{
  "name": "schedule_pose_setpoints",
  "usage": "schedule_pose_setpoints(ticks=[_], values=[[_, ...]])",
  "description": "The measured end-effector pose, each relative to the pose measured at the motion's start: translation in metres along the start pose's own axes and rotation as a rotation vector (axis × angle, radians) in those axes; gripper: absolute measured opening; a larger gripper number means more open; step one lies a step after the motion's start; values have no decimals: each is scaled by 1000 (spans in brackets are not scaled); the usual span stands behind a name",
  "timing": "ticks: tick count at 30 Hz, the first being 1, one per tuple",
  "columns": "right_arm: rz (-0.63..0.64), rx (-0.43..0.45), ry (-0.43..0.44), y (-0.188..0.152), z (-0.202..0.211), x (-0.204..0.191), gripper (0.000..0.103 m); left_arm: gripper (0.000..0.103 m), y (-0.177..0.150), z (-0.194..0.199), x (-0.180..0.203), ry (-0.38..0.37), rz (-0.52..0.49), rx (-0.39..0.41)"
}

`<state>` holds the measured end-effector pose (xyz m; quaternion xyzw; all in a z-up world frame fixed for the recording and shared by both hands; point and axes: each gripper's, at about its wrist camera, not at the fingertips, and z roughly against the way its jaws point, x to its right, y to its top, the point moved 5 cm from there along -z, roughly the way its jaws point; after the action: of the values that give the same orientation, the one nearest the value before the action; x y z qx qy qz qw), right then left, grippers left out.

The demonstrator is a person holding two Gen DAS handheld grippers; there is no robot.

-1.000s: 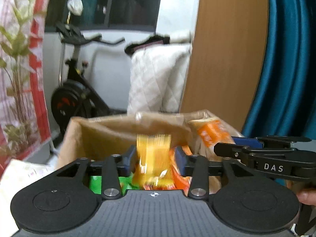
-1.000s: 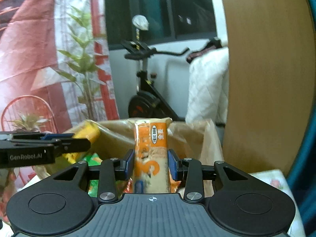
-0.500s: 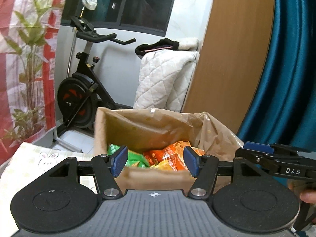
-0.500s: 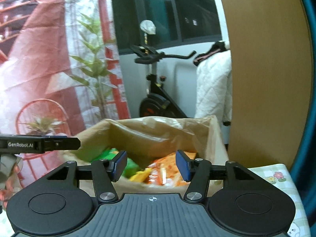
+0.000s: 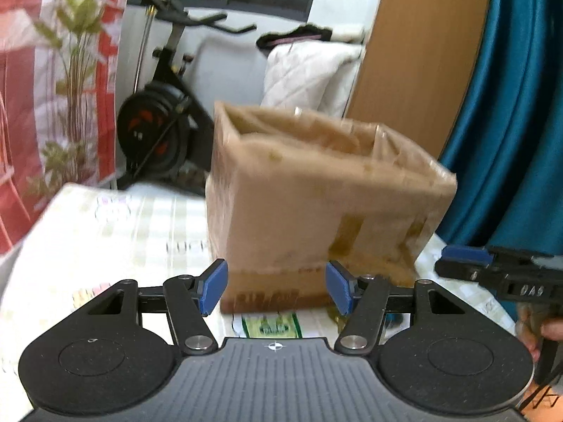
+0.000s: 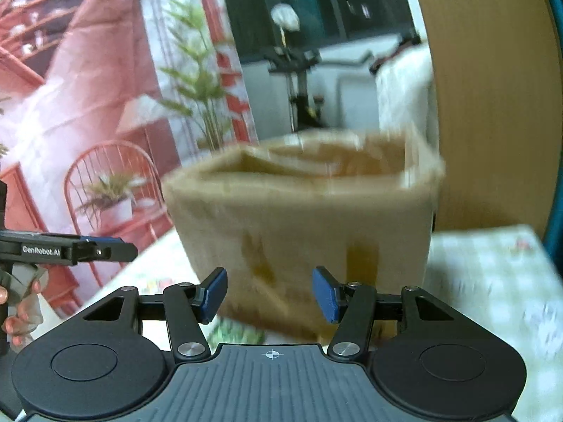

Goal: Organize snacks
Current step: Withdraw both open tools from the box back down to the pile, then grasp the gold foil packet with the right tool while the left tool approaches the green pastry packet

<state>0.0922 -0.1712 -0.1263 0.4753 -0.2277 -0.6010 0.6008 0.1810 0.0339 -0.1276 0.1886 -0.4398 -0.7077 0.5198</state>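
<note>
A brown cardboard box (image 5: 316,204) with a plastic liner stands on the table; it also shows in the right wrist view (image 6: 309,225). Its contents are hidden from this low angle. My left gripper (image 5: 276,290) is open and empty, low in front of the box's near side. A green snack packet (image 5: 272,325) lies on the table just below it and shows in the right wrist view (image 6: 239,332). My right gripper (image 6: 269,293) is open and empty, also low in front of the box. Each gripper appears in the other's view (image 5: 499,274) (image 6: 70,249).
The table has a pale checked cloth (image 5: 105,232). Behind the box stand an exercise bike (image 5: 158,130), a white quilted cover (image 5: 309,70), a wooden panel (image 5: 415,63) and a blue curtain (image 5: 510,123). A red patterned backdrop (image 6: 88,105) is on the left.
Both grippers let go of their snack packets into the box, opened, then pulled back and dropped low, so the box's side now fills the view. Both views are motion-blurred.
</note>
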Motion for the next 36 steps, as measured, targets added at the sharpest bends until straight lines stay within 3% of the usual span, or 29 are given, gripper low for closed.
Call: schedule_pose_setpoints(ticks=[11,16,21,27,36], values=[[5,-204,-47,-94,-56,-4,51,64,-33,-25,-23,73,-14,-40],[-43,-229,-82,-101,-83,3,57,64,-37,-29,-36,103,9,-47],[-83,-237,-177,-101,-104,19,59,64,-41,-36,-40,114,25,-54],[-60,-249,-258,-103,-116,23,65,64,-47,-45,-35,107,23,-60],[7,-252,-282,-108,-135,15,69,66,-59,-57,-31,80,35,-105]])
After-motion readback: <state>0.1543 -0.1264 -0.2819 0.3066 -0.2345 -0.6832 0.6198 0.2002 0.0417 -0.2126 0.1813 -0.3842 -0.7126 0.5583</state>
